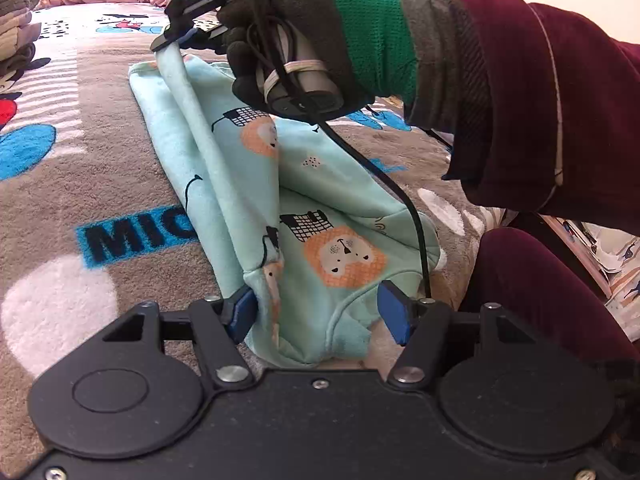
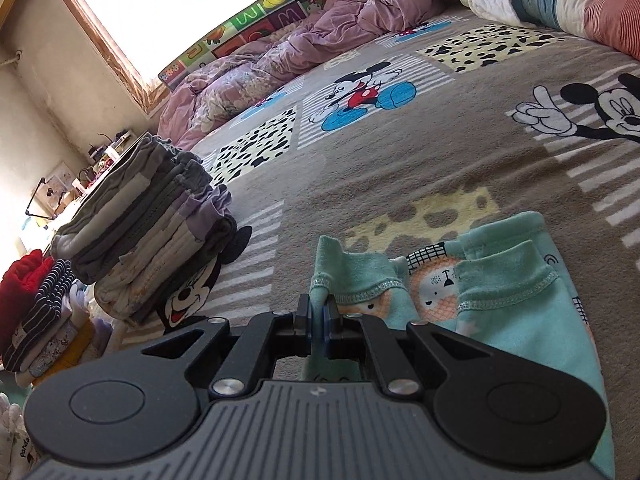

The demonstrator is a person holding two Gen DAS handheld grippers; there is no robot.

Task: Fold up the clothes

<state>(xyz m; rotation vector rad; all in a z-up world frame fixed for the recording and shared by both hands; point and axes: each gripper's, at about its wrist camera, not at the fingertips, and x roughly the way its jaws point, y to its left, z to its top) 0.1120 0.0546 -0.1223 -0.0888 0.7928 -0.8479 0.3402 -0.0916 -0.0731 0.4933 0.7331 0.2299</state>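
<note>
A mint-green child's garment (image 1: 344, 200) with orange lion prints lies on the bed, partly folded lengthwise. My right gripper (image 1: 170, 42), held by a gloved hand (image 1: 304, 40), is shut on one long edge of it and holds that edge lifted as a taut strip over the rest. In the right wrist view the same gripper (image 2: 319, 314) pinches a hemmed end of the garment (image 2: 500, 280). My left gripper (image 1: 318, 314) stands wide at the garment's near end. The cloth lies between its blue pads (image 1: 396, 316), loose and not squeezed.
A grey cartoon-mouse blanket (image 2: 440, 152) covers the bed. A tall stack of folded clothes (image 2: 148, 232) stands to the left, with more piles (image 2: 36, 308) beyond the bed's edge. A crumpled pink quilt (image 2: 320, 40) lies at the far side. A maroon-clad knee (image 1: 532, 280) is at right.
</note>
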